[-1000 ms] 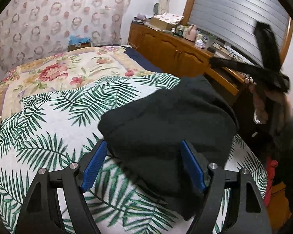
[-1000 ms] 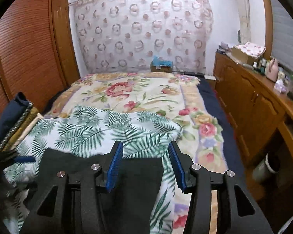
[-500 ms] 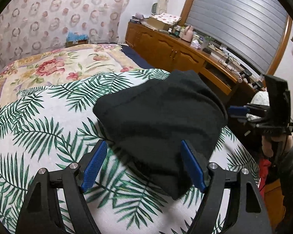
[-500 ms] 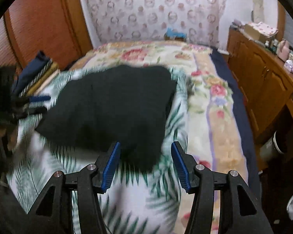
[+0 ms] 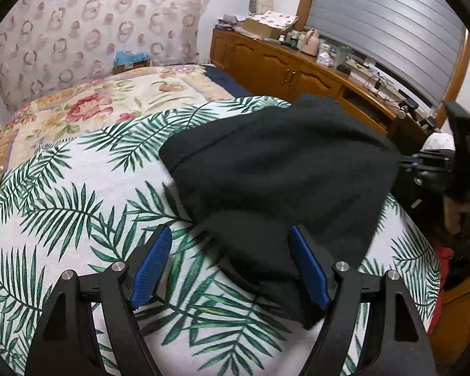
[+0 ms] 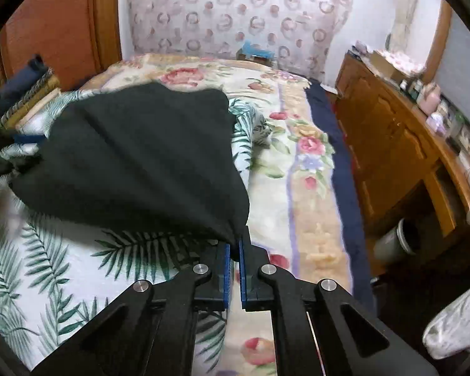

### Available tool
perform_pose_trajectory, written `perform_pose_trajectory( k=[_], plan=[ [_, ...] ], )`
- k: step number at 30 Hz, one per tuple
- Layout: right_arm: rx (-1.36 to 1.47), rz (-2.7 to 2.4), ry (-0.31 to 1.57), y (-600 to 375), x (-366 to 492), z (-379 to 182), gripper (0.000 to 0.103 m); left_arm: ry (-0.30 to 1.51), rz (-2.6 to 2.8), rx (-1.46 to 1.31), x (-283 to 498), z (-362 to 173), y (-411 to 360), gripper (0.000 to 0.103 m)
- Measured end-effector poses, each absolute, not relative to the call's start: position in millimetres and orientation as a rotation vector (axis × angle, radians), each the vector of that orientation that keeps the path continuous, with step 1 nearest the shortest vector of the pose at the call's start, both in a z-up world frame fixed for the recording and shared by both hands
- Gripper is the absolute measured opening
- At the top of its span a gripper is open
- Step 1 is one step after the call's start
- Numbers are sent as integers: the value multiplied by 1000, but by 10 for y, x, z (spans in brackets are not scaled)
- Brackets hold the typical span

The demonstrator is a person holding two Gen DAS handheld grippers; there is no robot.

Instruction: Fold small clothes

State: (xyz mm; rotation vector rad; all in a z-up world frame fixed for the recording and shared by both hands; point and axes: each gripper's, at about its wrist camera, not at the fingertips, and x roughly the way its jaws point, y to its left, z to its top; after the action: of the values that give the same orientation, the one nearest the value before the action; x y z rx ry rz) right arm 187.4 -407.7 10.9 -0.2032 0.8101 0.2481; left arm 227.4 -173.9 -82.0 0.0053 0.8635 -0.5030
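Note:
A black garment (image 5: 282,169) lies on a palm-leaf cloth (image 5: 62,194) spread over the floral bed. My left gripper (image 5: 230,244) is open just above the garment's near corner; its right finger overlaps the fabric and the pads do not press it. My right gripper (image 6: 233,244) is shut on the black garment (image 6: 141,156) at its near right corner, and the fabric runs taut from the pads. In the left wrist view the right gripper (image 5: 405,160) sits at the garment's far right tip, held by a hand. The left gripper's blue pad (image 6: 28,139) peeks out at the garment's left edge.
A wooden cabinet (image 5: 282,69) with bottles and boxes runs along the bed's right side. Folded textiles (image 6: 25,94) are stacked at the left by a wooden wall. A grey bin (image 6: 394,241) stands on the floor. A blue box (image 5: 131,59) sits at the bed's far end.
The right gripper came in to the garment's corner and closed on it, pulling the fabric taut. The left gripper stayed open in the same spot.

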Motion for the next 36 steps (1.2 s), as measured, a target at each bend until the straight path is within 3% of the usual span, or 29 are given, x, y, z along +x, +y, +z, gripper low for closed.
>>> perform_pose_trajectory(
  k=[6,13,16,25,28,31,36],
  plan=[
    [-147,271,764,-4133,1883,276,5,903,-523,-63,2400,-859,-1662,78],
    [-56,312,667,-4287,1857,431,48,966,-549,-163,2607,-908,-1628,75],
    [-39,349,669,-4240,1976,383,55,972,-554,-185,2660,-915,-1650,69],
    [28,278,563,-4299,2057,396,57,974,-561,-176,2738,-916,-1717,63],
    [26,292,541,-4299,1970,444,65,969,-561,-170,2739,-929,-1715,62],
    [26,351,609,-4196,2063,276,67,978,-586,-188,2750,-939,-1729,45],
    [-41,360,729,-4102,2411,-129,67,980,-588,-156,2764,-921,-1808,36]
  ],
)
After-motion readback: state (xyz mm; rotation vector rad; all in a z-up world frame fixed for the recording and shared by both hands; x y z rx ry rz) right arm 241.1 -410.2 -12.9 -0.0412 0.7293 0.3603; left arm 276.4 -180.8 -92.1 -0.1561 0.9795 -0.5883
